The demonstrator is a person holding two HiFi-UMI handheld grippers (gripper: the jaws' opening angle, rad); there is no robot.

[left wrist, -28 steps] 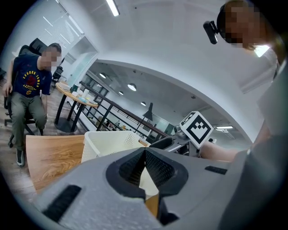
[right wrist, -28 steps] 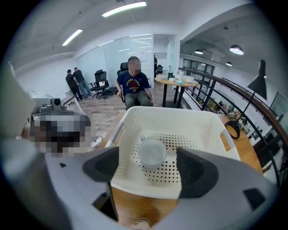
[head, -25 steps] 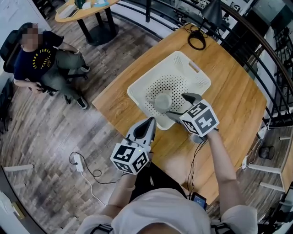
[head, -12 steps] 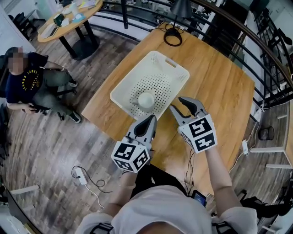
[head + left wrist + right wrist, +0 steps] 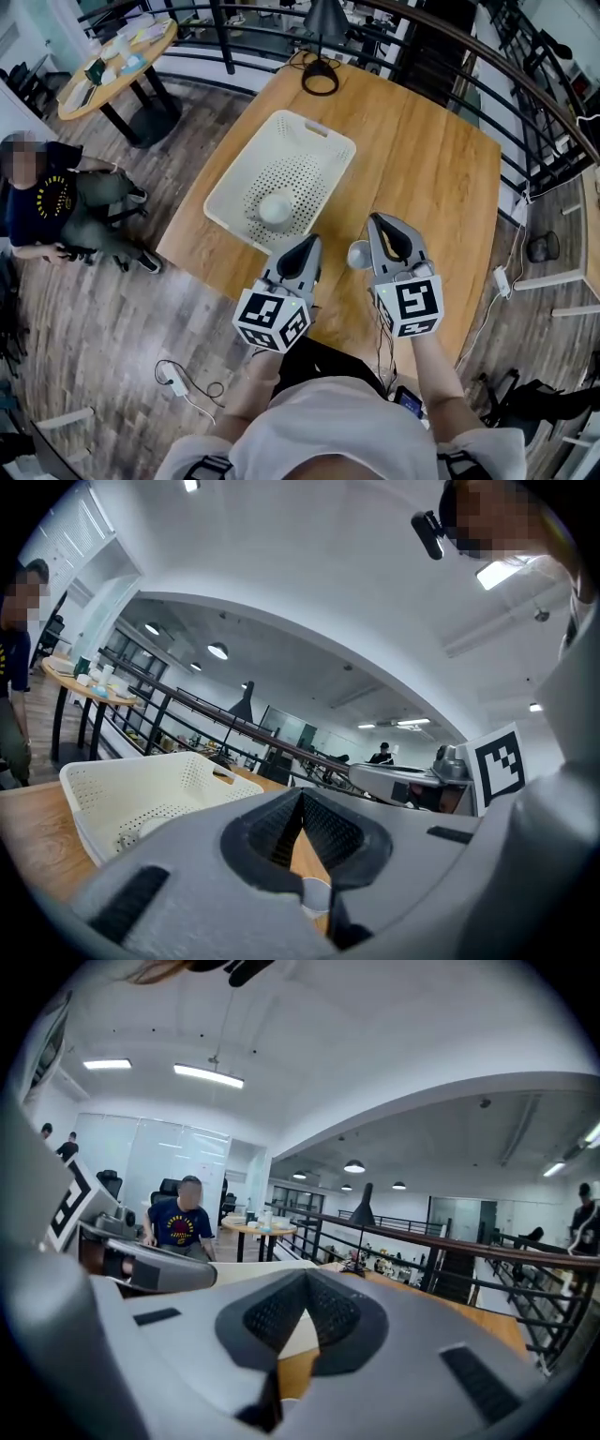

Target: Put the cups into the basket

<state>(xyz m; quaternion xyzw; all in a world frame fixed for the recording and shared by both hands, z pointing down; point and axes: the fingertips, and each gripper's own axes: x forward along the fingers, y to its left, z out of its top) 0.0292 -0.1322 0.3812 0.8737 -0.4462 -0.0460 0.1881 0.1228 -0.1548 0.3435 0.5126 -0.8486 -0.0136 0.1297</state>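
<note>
wooden table (image 5: 422, 169) carries the basket (image 5: 239, 183), ahead and left of the left claw (image 5: 302, 251), with one cup (image 5: 277, 208) already inside. that claw is clenched and empty, held clear of the rim. a second cup (image 5: 359, 253) waits just left of the right claw (image 5: 386, 227), whose jaws have just been closing on nothing, likely resetting before a pickup.

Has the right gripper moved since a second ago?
Yes. The right gripper pulled back from over the basket toward the person; its jaws have just been closing, empty.
</note>
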